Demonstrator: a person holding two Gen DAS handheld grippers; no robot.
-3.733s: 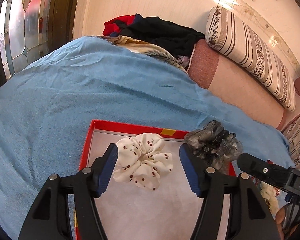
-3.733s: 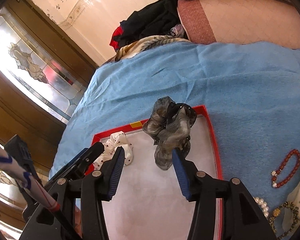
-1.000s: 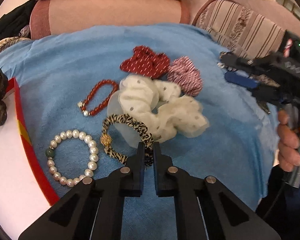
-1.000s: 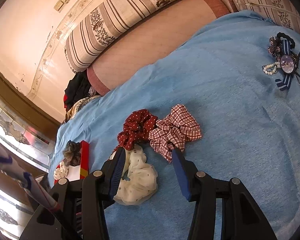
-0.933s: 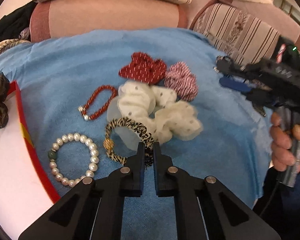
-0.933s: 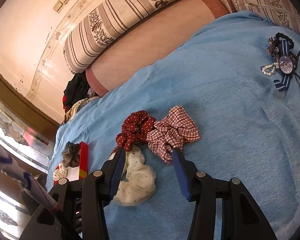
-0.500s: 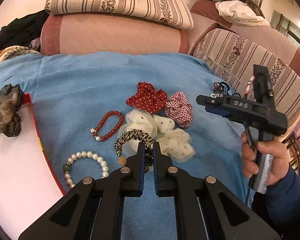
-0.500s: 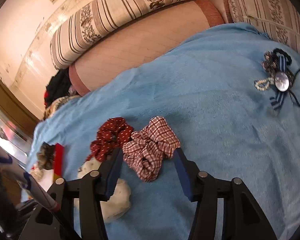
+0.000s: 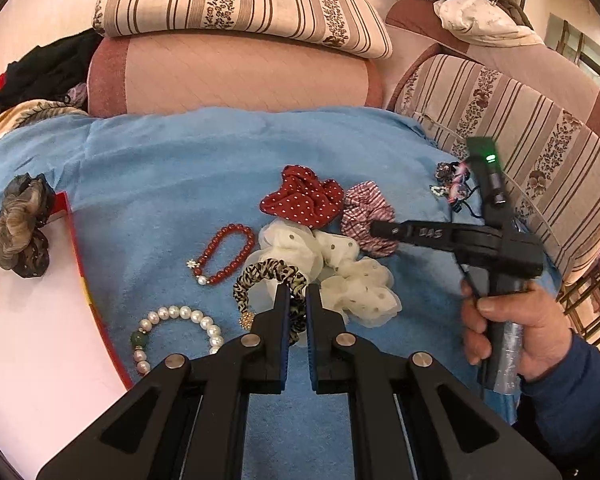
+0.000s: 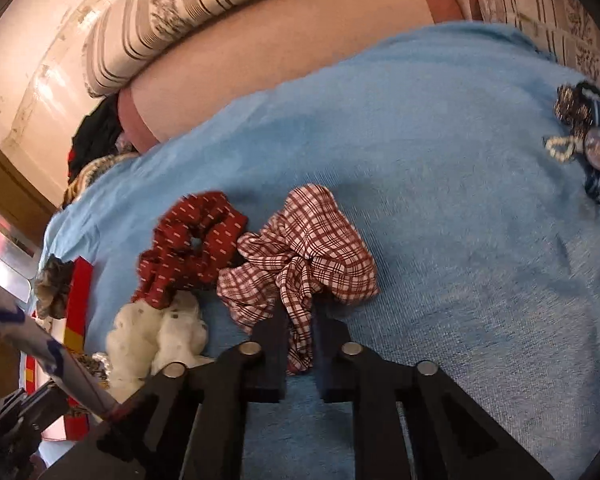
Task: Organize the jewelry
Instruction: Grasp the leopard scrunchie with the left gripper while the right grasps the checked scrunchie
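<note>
A: Now the right gripper (image 10: pixel 300 320), wide half a second ago, has pinched the near fold of the plaid scrunchie (image 10: pixel 300 252), just right of the red dotted scrunchie (image 10: pixel 192 240)

B: Left gripper (image 9: pixel 296 312)?

A: Still clamped on the leopard-print hair tie (image 9: pixel 266 274), lifted, near side of that red scrunchie. Both loads look ready for the red-rimmed tray (image 9: pixel 82 264), well left

Leopard-print scrunchie (image 9: pixel 269 276) and red-checked scrunchie (image 10: pixel 300 256), each pinched between fingers on the blue cloth (image 9: pixel 180 160).
</note>
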